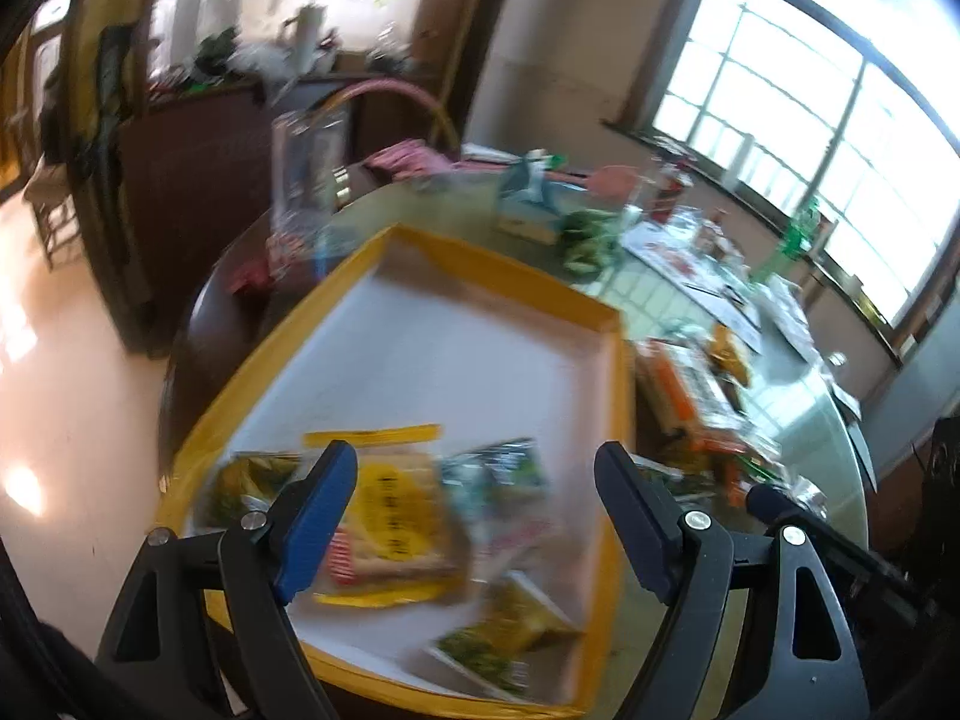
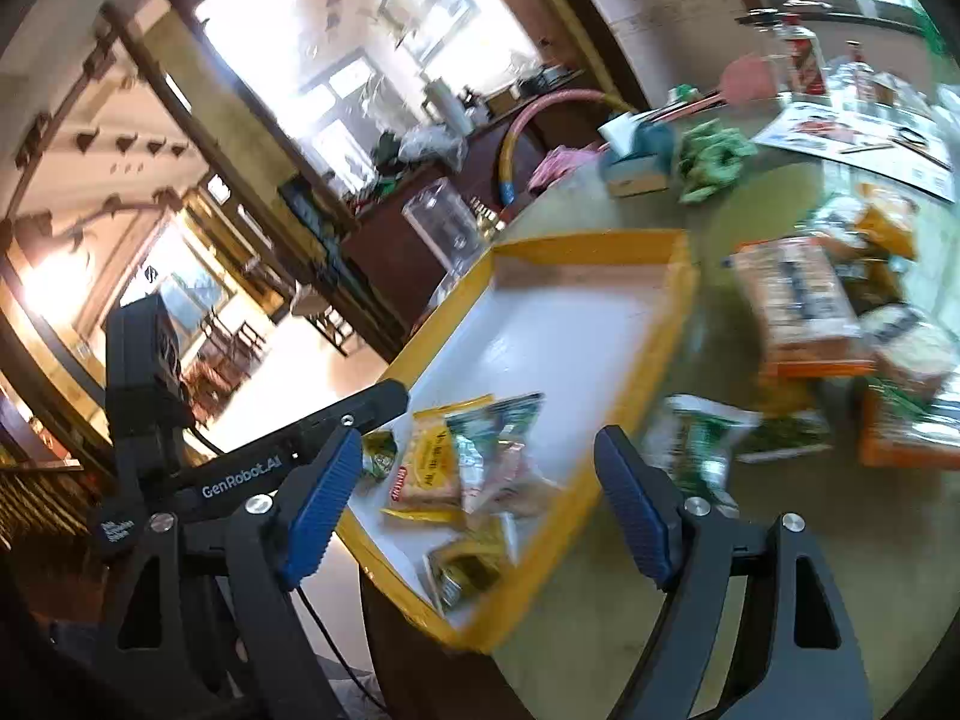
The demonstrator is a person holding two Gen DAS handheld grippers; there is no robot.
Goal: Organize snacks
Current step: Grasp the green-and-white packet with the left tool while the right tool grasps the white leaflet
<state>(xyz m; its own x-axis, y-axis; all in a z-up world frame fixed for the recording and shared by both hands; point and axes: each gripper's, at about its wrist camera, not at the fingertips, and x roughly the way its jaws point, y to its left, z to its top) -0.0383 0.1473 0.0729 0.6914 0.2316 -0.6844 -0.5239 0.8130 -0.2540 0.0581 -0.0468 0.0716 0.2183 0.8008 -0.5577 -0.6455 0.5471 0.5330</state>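
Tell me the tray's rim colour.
Yellow rim, white floor on the tray; clearest in the right wrist view.

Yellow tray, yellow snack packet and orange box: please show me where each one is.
yellow tray (image 2: 600,239): right wrist view, on its far rim.
yellow snack packet (image 1: 393,510): left wrist view, on its printed face.
orange box (image 2: 798,306): right wrist view, on its top face.

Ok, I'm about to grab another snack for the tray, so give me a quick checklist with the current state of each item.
1. Left gripper open and empty: ok.
2. Right gripper open and empty: ok.
3. Tray has bare floor at its far end: ok.
4. Loose snacks outside the tray, such as the green packet beside its rim: ok.
5. Packets in the tray lying flat without overlap: not ok, they overlap.
6. Sharp view of the orange packet: not ok, motion blur.
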